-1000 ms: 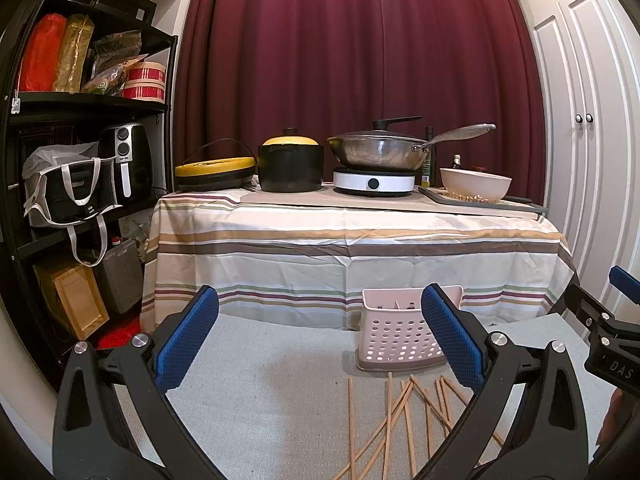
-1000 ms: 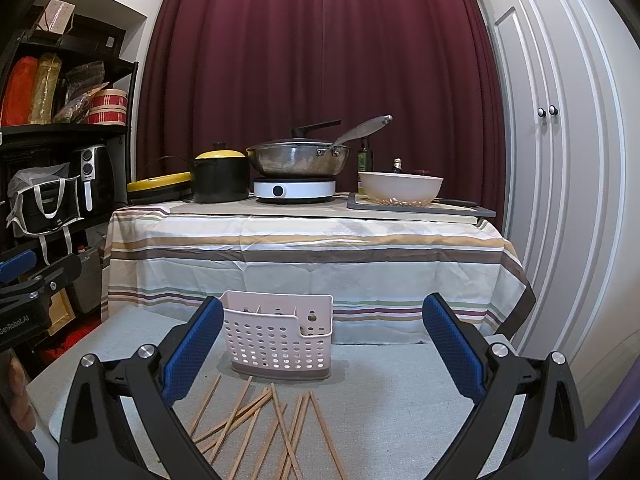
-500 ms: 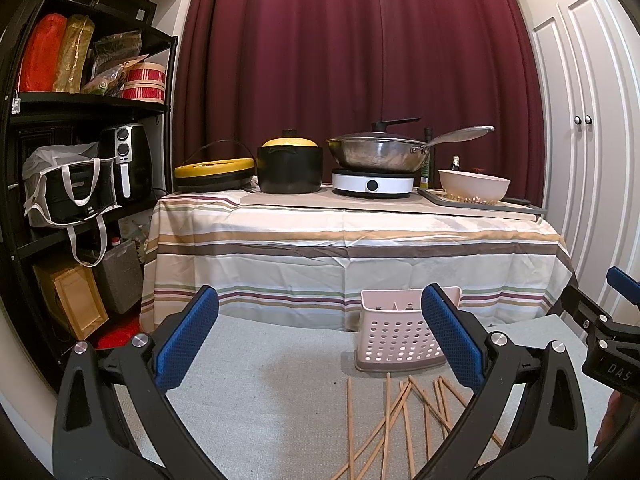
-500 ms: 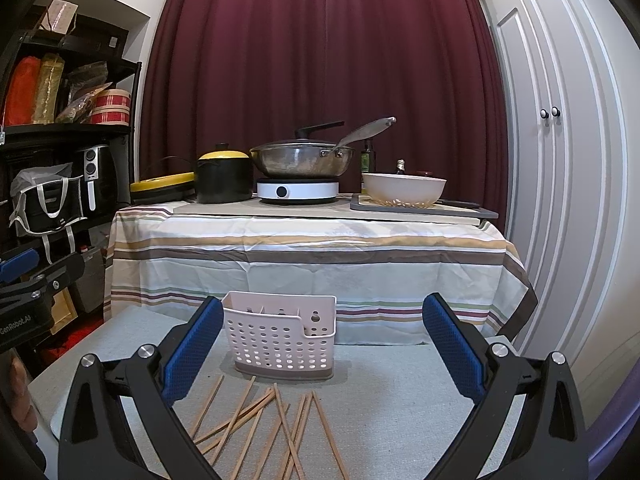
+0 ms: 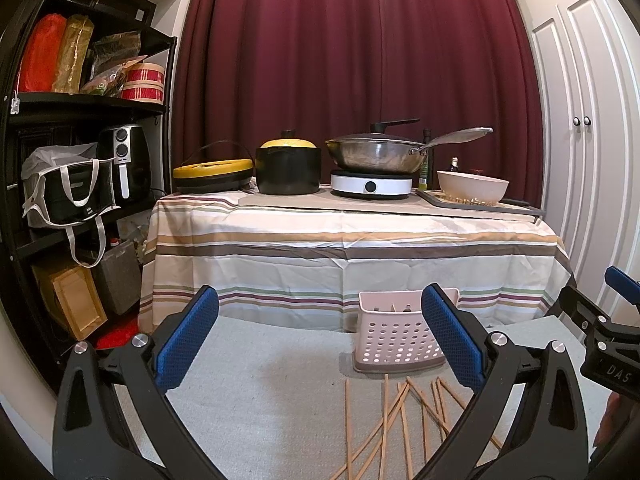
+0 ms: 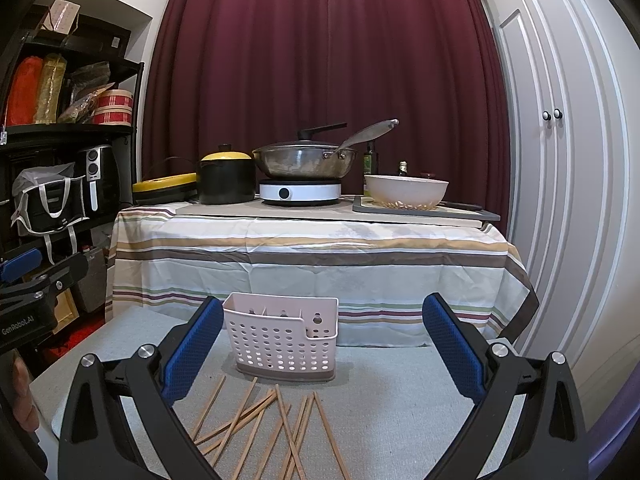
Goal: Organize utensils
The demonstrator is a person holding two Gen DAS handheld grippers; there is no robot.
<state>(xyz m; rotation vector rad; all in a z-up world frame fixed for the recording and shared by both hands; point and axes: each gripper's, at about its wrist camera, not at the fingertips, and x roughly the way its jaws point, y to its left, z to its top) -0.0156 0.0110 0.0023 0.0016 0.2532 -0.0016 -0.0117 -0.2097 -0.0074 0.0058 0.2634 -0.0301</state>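
Several wooden chopsticks (image 6: 276, 424) lie scattered and crossing on the grey mat, in front of a pale pink perforated utensil basket (image 6: 282, 338) that stands upright. In the left wrist view the chopsticks (image 5: 400, 416) and the basket (image 5: 394, 340) sit right of centre. My left gripper (image 5: 320, 336) hangs open above the mat, left of the basket, holding nothing. My right gripper (image 6: 322, 344) is open too, with the basket seen between its blue pads and the chopsticks just below. Each gripper shows at the edge of the other's view.
Behind the mat stands a table with a striped cloth (image 6: 312, 248), carrying a wok on a hob (image 6: 300, 192), a black pot (image 6: 226, 178) and a bowl (image 6: 406, 192). A black shelf unit (image 5: 60, 160) fills the left; white cupboard doors (image 6: 560, 160) the right.
Both grippers have crept slightly forward and down toward the basket and chopsticks. Their jaws stay as wide as before, and nothing on the mat has moved.
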